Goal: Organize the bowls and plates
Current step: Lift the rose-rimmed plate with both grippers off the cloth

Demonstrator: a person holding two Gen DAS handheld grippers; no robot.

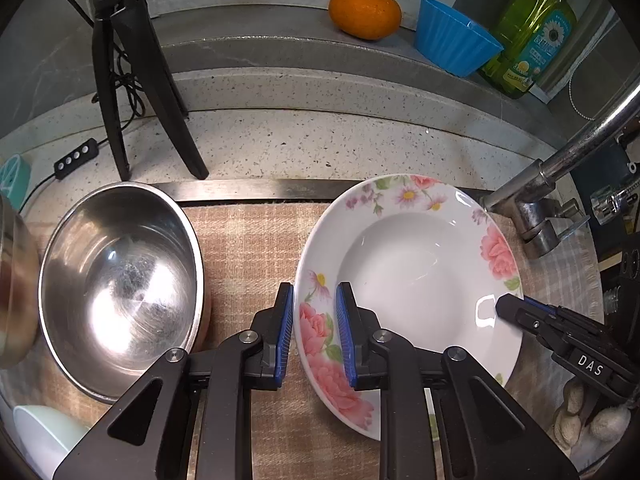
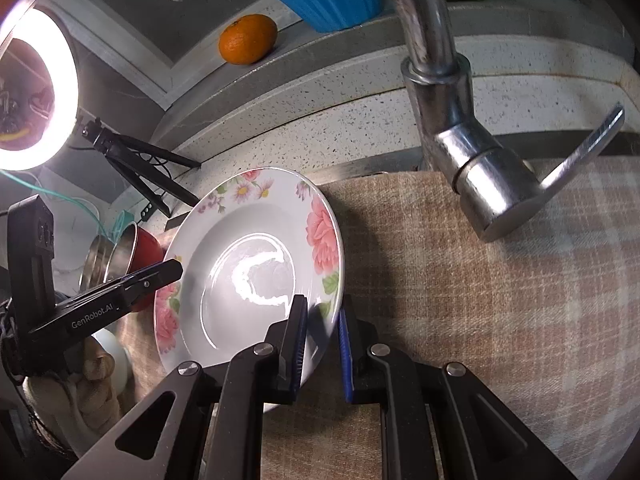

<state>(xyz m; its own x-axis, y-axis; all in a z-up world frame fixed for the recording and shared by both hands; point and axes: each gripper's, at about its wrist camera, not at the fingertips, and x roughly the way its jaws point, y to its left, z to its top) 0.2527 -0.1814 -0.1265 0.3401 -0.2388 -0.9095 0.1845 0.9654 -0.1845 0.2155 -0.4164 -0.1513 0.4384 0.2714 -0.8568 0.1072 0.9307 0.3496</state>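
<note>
A white deep plate with pink flowers (image 1: 408,272) is held tilted above the plaid cloth (image 1: 248,248). My left gripper (image 1: 314,332) has its jaws around the plate's left rim, blue pads on both faces. My right gripper (image 2: 322,348) has its jaws around the opposite rim of the same plate (image 2: 248,264); it shows in the left wrist view (image 1: 508,306). A steel bowl (image 1: 120,276) lies on the cloth to the left. A red bowl nested with steel bowls (image 2: 132,248) sits beyond the plate.
The chrome faucet (image 2: 452,120) hangs over the cloth at the right. An orange (image 1: 365,11), a blue cup (image 1: 452,36) and a green soap bottle (image 1: 532,36) stand on the back ledge. A black tripod (image 1: 132,80) and ring light (image 2: 36,96) stand left. A white bowl (image 1: 44,436) sits near left.
</note>
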